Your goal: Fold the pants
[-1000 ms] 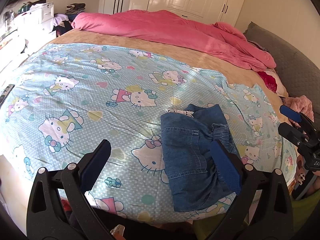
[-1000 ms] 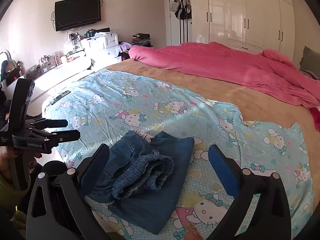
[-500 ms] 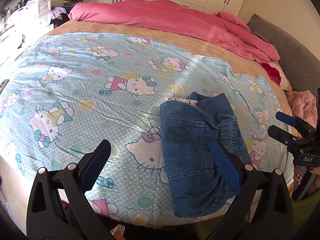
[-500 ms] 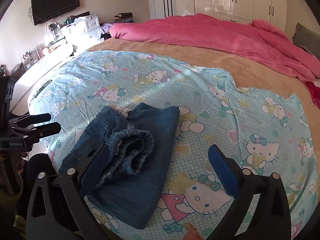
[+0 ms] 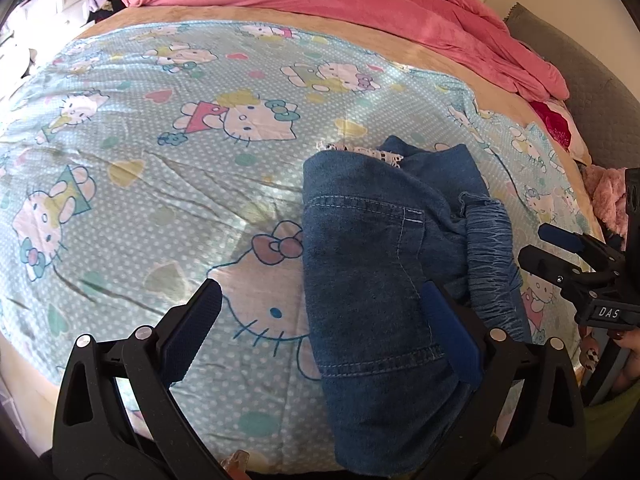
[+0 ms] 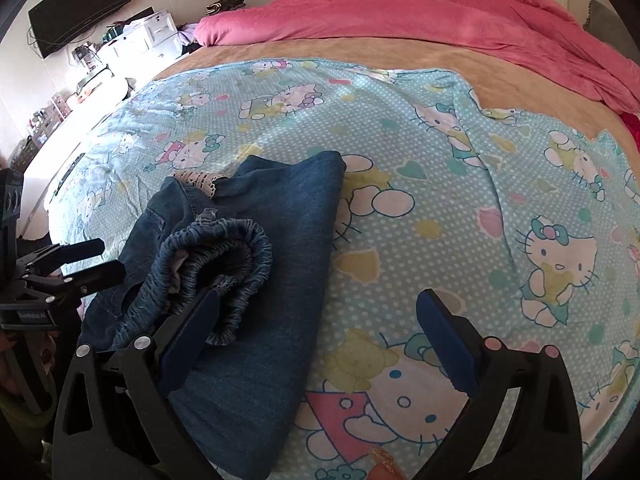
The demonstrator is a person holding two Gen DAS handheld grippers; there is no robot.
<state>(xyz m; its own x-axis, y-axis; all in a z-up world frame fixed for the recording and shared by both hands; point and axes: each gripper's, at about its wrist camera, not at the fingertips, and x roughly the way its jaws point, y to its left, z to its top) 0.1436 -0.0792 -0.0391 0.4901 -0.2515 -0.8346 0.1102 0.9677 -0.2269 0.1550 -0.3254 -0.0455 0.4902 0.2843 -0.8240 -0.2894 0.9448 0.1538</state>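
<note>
Hello Kitty sheet [image 5: 168, 184] is carrying folded denim pants [image 5: 372, 264], elastic waistband [image 6: 224, 264] bunching on top; left claw [image 5: 324, 336] and right claw [image 6: 320, 332] are hovering spread apart, holding nothing, seemingly positioned for tidying.

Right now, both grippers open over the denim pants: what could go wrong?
1. The folded blue denim pants lie at the near edge of the cartoon-print light blue sheet; a careless tug may drag them off.
2. The gathered elastic waistband sits bunched on top, so the fold could end up lumpy.
3. The open left gripper and open right gripper are close together; they might collide.
</note>
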